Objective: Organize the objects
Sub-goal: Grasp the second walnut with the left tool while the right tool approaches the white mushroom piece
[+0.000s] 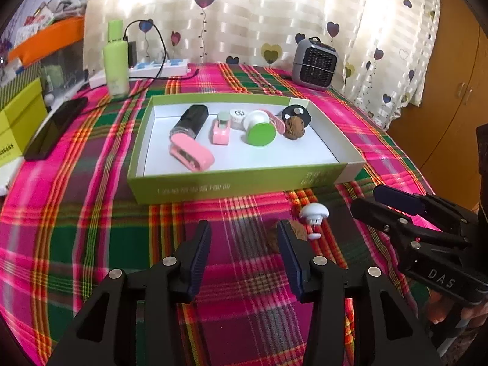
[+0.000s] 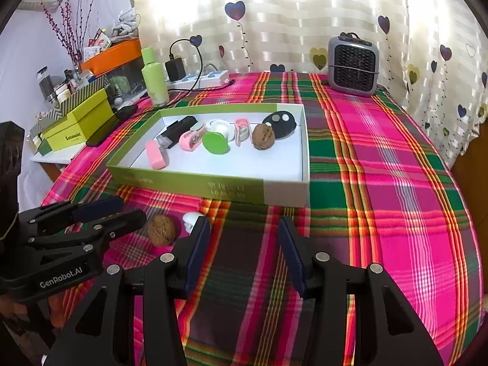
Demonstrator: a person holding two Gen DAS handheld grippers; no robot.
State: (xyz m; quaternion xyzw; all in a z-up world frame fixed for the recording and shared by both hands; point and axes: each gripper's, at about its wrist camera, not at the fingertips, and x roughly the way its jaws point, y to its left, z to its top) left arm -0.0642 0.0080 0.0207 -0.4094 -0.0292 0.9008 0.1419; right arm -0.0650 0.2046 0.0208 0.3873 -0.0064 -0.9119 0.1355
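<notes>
1. The left gripper (image 1: pixel 244 238) is hovering low over the plaid tablecloth (image 1: pixel 91 228), its jaws standing spread with nothing between them.
2. The right gripper (image 2: pixel 244 235) is likewise standing spread and empty, just beside the left one.
3. A loose walnut (image 2: pixel 161 231) and a small white mushroom-shaped piece (image 1: pixel 314 215) are lying on the cloth between the grippers and the box, touching neither gripper.
4. The green box (image 1: pixel 238 183) is sitting farther back, holding a pink clip (image 1: pixel 192 152), a black bottle (image 1: pixel 190 120), a green-capped piece (image 1: pixel 260 131) and another walnut (image 1: pixel 295 127).
5. A grey heater (image 2: pixel 353 67) is standing near the curtain (image 2: pixel 305 15).
</notes>
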